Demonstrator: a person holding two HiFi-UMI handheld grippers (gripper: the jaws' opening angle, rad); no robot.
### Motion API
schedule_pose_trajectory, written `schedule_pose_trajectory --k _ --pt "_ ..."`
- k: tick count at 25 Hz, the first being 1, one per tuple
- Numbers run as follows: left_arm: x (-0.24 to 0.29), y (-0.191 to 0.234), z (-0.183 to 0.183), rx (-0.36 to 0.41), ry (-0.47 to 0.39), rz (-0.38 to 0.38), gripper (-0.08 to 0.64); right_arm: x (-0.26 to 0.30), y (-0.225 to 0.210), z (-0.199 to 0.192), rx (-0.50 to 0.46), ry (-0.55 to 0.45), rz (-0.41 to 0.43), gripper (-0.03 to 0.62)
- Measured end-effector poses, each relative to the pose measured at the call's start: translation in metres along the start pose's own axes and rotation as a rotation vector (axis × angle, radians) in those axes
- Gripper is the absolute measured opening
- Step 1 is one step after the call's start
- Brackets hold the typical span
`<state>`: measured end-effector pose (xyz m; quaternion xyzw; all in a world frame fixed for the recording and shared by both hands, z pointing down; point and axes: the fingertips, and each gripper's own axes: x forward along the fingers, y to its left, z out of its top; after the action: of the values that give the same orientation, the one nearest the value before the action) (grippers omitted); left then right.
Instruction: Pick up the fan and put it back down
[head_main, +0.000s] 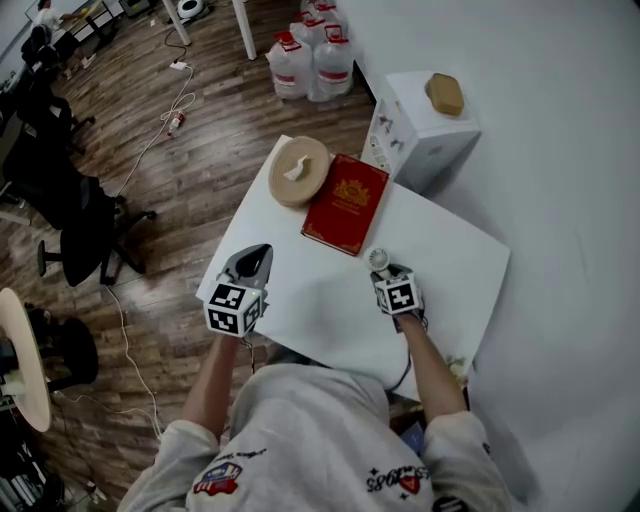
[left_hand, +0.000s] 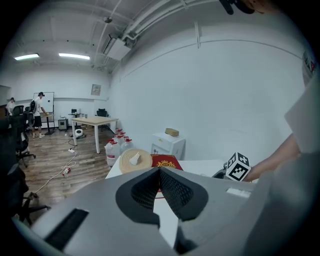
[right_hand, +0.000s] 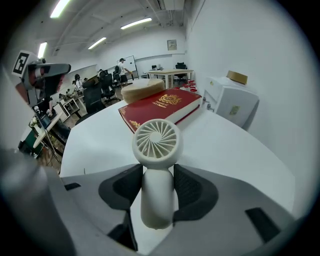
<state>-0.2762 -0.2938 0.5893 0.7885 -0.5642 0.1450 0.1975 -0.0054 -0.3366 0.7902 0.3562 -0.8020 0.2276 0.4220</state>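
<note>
A small white hand fan (right_hand: 156, 141) with a round grille head and a thick handle sits between my right gripper's (right_hand: 158, 186) jaws, whose dark pads press on the handle from both sides. In the head view the fan (head_main: 378, 259) shows just past the right gripper (head_main: 390, 276), low over the white table (head_main: 330, 300), close to the red book's near corner. Whether its base touches the table I cannot tell. My left gripper (head_main: 252, 262) hovers over the table's left edge. Its jaws (left_hand: 160, 172) meet at the tips with nothing between them.
A red book (head_main: 345, 203) lies at the far side of the table beside a round tan disc (head_main: 299, 171) with a white scrap on it. Beyond stand a white cabinet (head_main: 425, 135) and water jugs (head_main: 312, 62). Office chairs (head_main: 85, 225) and cables are on the floor at left.
</note>
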Motion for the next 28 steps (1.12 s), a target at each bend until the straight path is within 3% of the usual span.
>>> schedule_pose_trajectory --k 20,28 --pt "0.01 0.001 -0.013 0.003 0.021 0.013 0.005 0.038 0.002 -0.014 -0.023 0.065 0.014 0.199" --pt "0.021 -0.01 -0.004 0.023 0.02 -0.023 0.005 0.021 -0.002 -0.013 0.065 0.047 0.048 0.257"
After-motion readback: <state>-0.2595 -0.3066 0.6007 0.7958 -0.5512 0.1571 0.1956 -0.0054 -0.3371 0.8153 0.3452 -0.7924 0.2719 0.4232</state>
